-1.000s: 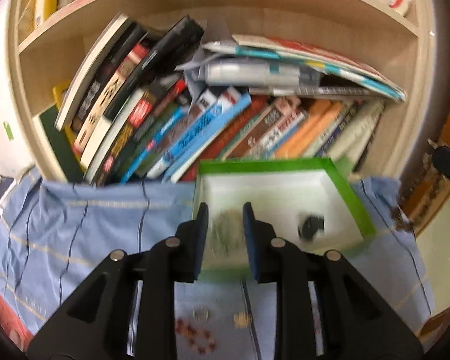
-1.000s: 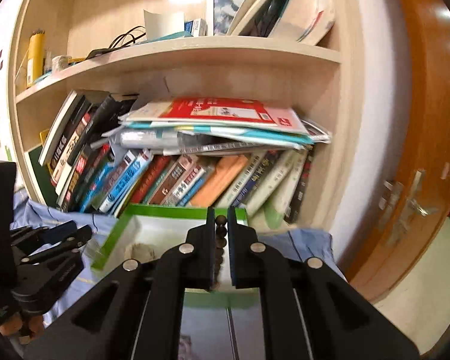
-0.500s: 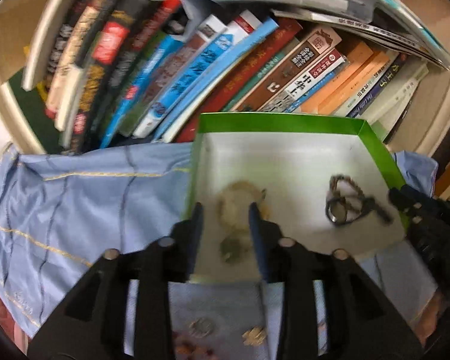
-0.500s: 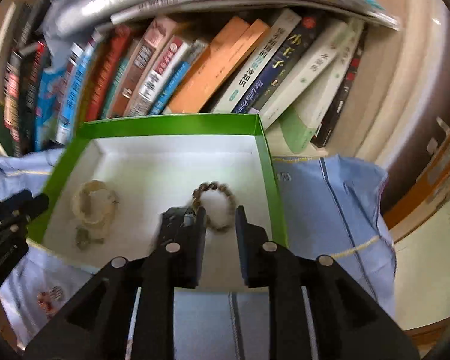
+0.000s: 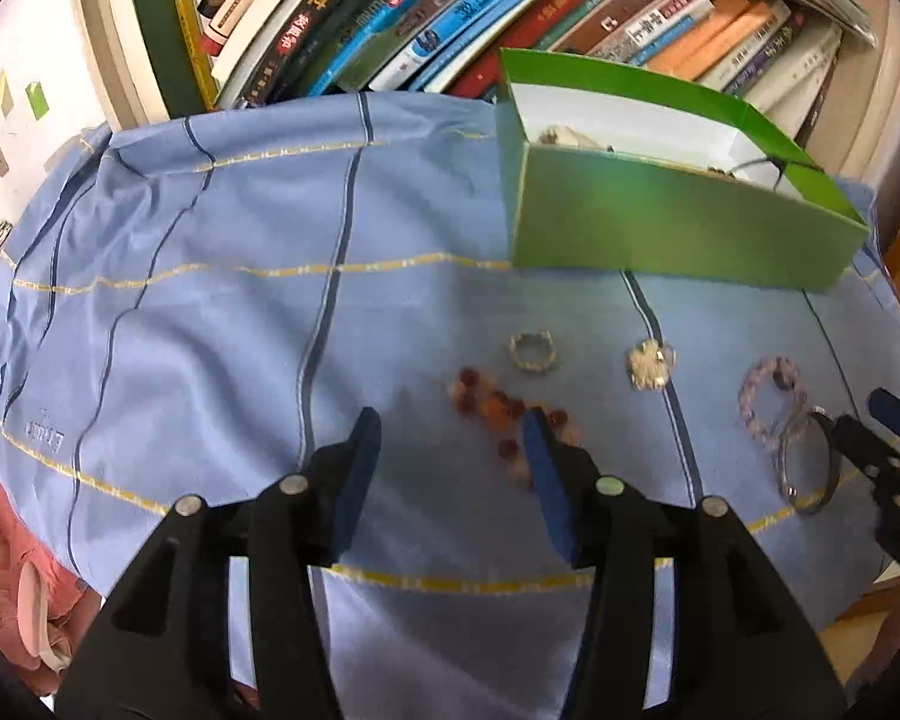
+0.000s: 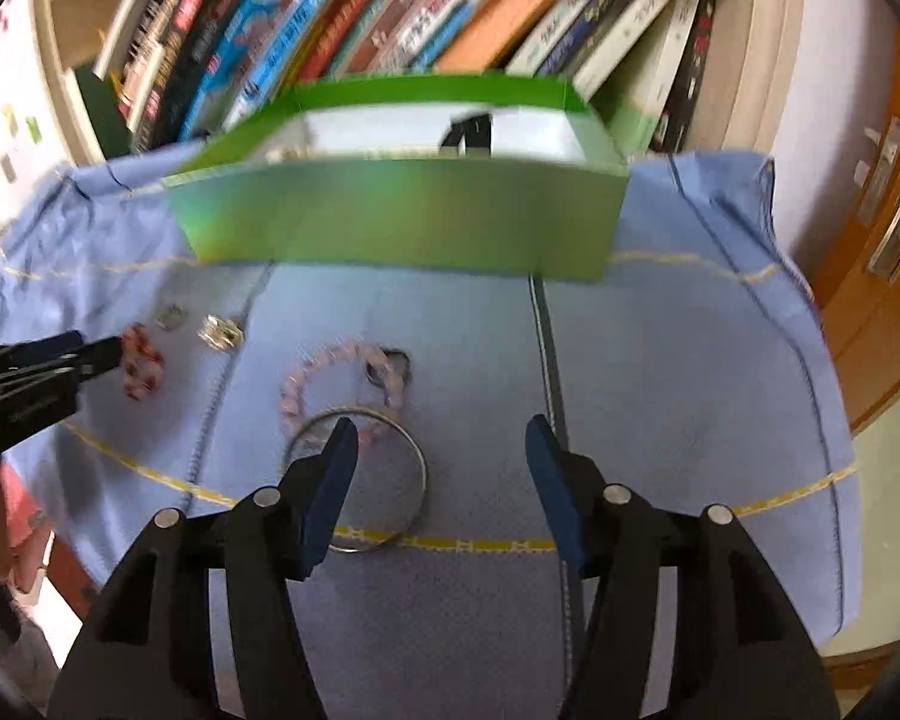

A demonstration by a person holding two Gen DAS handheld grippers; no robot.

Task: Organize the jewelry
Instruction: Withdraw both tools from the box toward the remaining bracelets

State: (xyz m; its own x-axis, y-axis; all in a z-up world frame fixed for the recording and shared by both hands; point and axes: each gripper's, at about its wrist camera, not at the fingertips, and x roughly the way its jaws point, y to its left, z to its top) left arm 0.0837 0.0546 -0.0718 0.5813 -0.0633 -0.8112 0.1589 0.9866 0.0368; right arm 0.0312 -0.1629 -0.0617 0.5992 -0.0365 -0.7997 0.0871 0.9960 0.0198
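Blue cloth (image 6: 690, 360) bare right | left tool (image 5: 450, 420), right tool (image 6: 438, 426) spread

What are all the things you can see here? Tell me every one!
Green cardboard box: one, white inside, at the back of the cloth, some jewelry inside.
Blue striped cloth: one, covering the surface.
Red bead bracelet: one, on the cloth by the left gripper's finger.
Small silver ring: one, on the cloth behind the red beads.
Sparkly pale brooch: one, right of the ring.
Pink bead bracelet: one, mid-cloth.
Silver metal bangle: one, overlapping the pink beads.
Leaning books: many, mixed colours, shelf behind the box.
Wooden door: one, orange-brown, far right.
Left gripper: black, blue pads, open.
Right gripper: black, blue pads, open.
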